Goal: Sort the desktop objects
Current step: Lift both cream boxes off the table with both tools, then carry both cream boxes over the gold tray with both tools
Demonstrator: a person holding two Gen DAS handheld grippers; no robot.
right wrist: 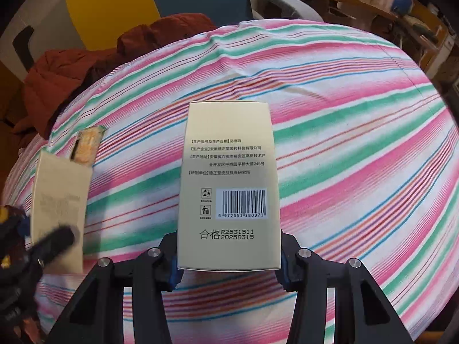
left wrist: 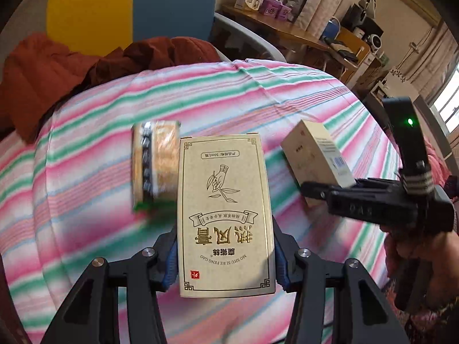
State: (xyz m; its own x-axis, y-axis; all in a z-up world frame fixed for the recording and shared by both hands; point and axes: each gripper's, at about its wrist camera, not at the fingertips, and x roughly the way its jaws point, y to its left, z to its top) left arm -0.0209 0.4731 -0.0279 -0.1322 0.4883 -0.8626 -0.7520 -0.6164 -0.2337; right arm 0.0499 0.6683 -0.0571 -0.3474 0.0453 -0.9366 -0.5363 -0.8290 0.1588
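Note:
My left gripper (left wrist: 226, 258) is shut on a beige box with gold drawing and lettering (left wrist: 225, 215), held above the striped cloth (left wrist: 258, 100). Its blue pads press on both long sides. The right wrist view shows this box (right wrist: 60, 189) blurred at the left, with the left gripper (right wrist: 54, 240) below it. My right gripper (right wrist: 229, 261) is shut on a second beige box with a barcode (right wrist: 229, 183). From the left wrist view that barcode box (left wrist: 315, 154) and the right gripper (left wrist: 330, 192) appear at the right. A blurred orange-and-black packet (left wrist: 155, 166) lies on the cloth, also seen as the packet (right wrist: 87, 146).
A rust-red jacket (left wrist: 57, 71) is heaped at the cloth's far left edge, in front of yellow and blue chair backs (left wrist: 114, 8). A wooden desk (left wrist: 272, 25) with small boxes stands behind on the right. A person's hand (left wrist: 424, 252) grips the right tool.

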